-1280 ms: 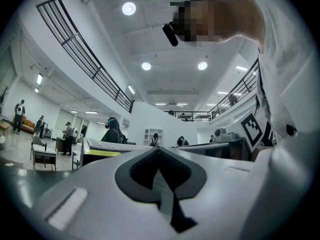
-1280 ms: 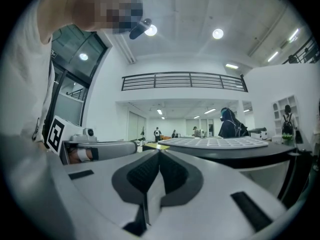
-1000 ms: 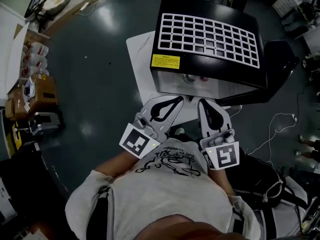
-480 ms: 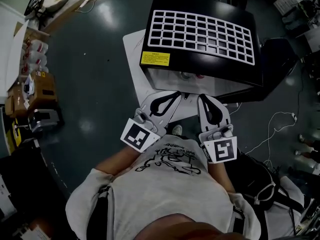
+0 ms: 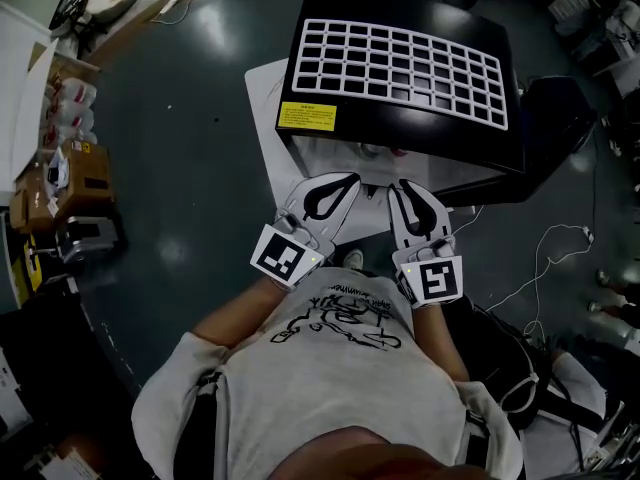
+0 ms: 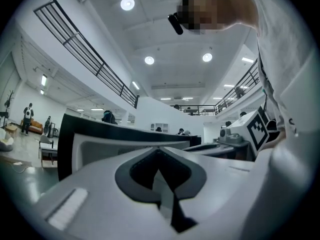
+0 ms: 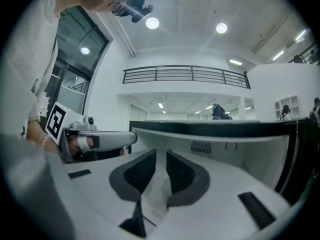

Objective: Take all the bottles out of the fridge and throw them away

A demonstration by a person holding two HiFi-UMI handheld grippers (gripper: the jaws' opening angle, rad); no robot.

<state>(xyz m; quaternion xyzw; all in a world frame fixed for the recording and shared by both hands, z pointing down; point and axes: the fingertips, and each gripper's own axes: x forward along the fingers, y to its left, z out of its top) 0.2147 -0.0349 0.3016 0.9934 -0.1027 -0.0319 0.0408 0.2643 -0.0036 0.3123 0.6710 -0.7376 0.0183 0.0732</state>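
Person is holding both grippers out in front of the chest, pointing roughly level toward 12 o'clock, side by side and close but not touching. Left gripper (image 5: pixel 352 178) is clenched on nothing, its pads meeting. Right gripper (image 5: pixel 402 185) has just been opening its jaws; a narrow gap is showing, nothing in it.

Fridge (image 5: pixel 420 13) is sitting at 12 o'clock, its front edge just beyond both tips, with a white grid (image 5: pixel 400 63) lying on top. Its door (image 5: pixel 560 118) is standing open at 2 o'clock. Open floor (image 5: pixel 200 168) is running out to 9 o'clock; a cable (image 5: pixel 555 248) is trailing at 3 o'clock.

Bottles (image 5: pixel 385 153) are sitting inside the fridge opening. Only a pale top and a reddish top are peeking out under the top edge; the rest is hidden.
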